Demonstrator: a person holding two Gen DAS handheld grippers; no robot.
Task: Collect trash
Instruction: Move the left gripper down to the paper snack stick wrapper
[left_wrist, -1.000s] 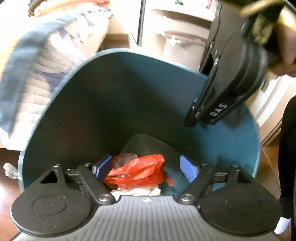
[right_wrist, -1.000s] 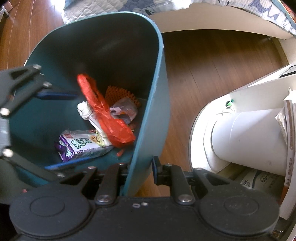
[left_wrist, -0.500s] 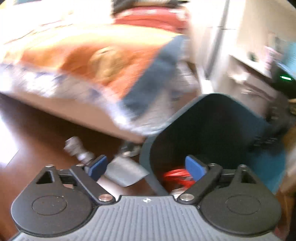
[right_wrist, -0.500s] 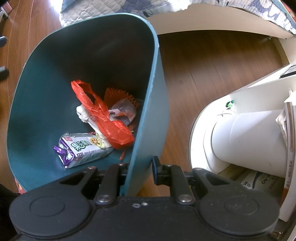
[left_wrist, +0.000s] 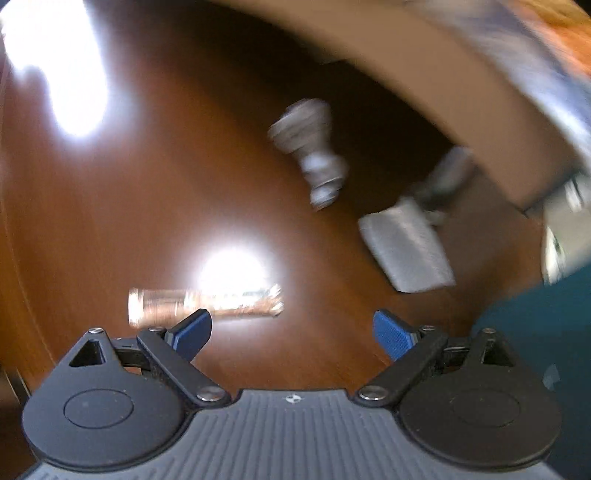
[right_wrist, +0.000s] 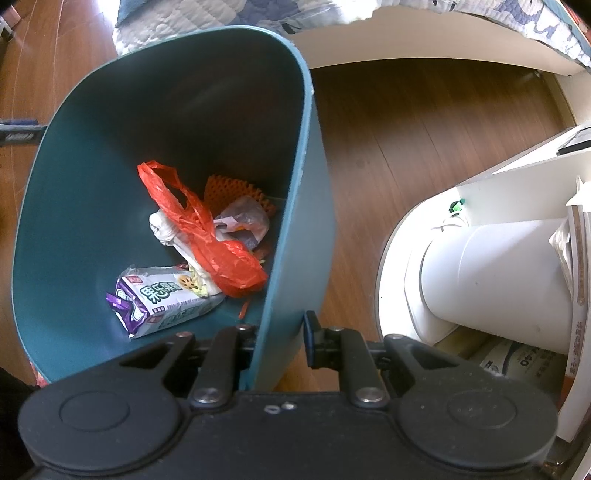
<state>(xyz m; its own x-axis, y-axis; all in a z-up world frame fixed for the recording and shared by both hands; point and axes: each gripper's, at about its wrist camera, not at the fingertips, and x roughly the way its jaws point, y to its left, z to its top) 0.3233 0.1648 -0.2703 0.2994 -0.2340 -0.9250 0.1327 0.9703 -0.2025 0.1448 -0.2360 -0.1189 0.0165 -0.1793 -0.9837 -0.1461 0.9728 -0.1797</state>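
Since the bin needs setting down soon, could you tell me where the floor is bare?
Bare floor lies between the teal bin and the white cabinet, below the bed. Left of the bin it is crowded: a foil tube, a crumpled wrapper and a flat silver packet.

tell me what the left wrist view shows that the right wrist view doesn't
Only the left wrist view: the open left gripper above loose trash on the floor, namely a shiny tube-shaped wrapper, a crumpled grey piece and a flat grey packet, all blurred.

Only the right wrist view: the right gripper clamped on the bin's wall, the bin's contents, such as a red plastic bag and a purple snack packet, and a white cylinder.

Both: the teal bin, the wooden floor, the bed's edge.
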